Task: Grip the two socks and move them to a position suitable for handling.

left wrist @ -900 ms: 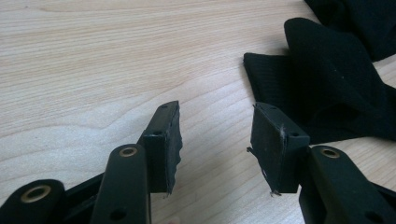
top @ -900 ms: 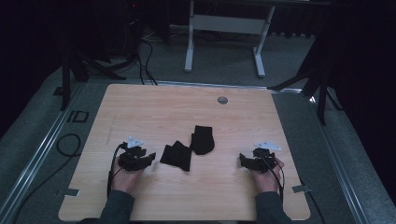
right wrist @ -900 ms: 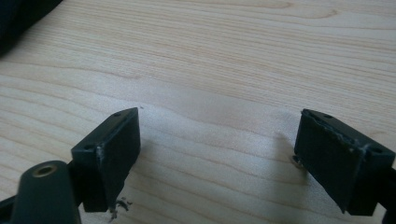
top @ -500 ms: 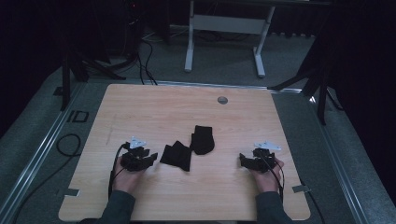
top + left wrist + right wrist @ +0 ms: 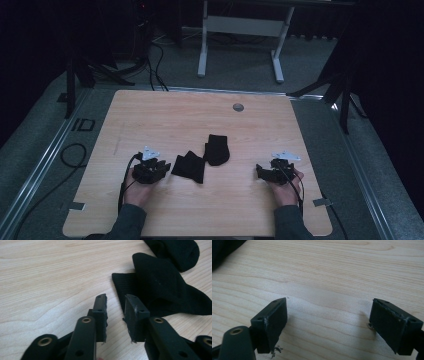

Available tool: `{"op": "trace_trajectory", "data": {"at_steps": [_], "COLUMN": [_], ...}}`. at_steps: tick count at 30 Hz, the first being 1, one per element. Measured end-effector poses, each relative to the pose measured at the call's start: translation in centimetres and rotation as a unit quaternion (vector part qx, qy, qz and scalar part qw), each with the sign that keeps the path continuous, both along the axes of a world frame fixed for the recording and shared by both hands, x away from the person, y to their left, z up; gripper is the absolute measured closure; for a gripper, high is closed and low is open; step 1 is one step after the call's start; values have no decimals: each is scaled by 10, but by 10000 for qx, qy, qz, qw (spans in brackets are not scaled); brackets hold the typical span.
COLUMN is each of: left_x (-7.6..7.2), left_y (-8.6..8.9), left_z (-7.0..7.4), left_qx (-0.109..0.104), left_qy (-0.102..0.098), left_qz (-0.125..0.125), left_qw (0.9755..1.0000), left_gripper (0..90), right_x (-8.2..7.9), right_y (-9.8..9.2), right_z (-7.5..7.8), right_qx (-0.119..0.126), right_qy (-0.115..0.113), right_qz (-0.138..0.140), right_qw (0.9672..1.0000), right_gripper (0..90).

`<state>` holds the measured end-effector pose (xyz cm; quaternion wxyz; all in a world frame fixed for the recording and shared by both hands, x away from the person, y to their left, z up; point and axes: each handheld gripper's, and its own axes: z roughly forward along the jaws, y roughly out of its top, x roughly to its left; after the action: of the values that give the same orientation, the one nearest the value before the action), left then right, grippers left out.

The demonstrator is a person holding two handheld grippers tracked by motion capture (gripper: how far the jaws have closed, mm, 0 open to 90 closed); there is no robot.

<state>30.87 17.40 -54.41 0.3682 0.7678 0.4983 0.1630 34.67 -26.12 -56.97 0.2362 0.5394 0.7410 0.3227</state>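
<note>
The left gripper (image 5: 161, 168) rests low on the wooden table (image 5: 150, 115), held in the person's left hand (image 5: 136, 186), its tips just beside the near edge of a black sock (image 5: 189, 166). In the left gripper view the two jaws stand partly apart with bare wood showing between them; the pads press on nothing, and the sock (image 5: 160, 290) lies immediately ahead and to the right of the tips, close to the right pad but, as far as the angle permits a judgement, not touching it. A second black sock (image 5: 216, 149) lies just beyond the first, their edges meeting or overlapping; the dim light in the high view prevents a firm ruling on which. The right gripper (image 5: 265, 172), held in the right hand (image 5: 285, 187), sits on the table well apart from both socks, pointing toward them. In the right gripper view its jaws are spread wide over bare table, with nothing between them (image 5: 328, 315). A small round grey insert (image 5: 238, 107) sits in the table near its far edge. A cable (image 5: 122, 185) trails from the left gripper back along the forearm.
</note>
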Motion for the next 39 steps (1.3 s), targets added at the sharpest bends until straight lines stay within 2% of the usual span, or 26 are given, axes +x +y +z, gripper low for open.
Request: {"op": "trace_trajectory", "data": {"at_steps": [12,21,39], "left_x": [-1,1,-10], "left_y": [-17,-30,-43], "left_z": [-2,-11,-13], "left_qx": [195,444,635], "left_qy": [-141,-73,-88], "left_qz": [-244,-382,-650], "left_qw": [9994,9983,9958], "left_gripper": [893,898,900], "right_x": [1,1,-1], "right_y": [1,1,3], "right_z": [0,0,0], "right_qx": [0,-3,10], "right_qy": [1,-4,-10], "right_qz": [25,40,34], "right_qw": [10000,10000,10000], "right_gripper": [144,144,162]}}
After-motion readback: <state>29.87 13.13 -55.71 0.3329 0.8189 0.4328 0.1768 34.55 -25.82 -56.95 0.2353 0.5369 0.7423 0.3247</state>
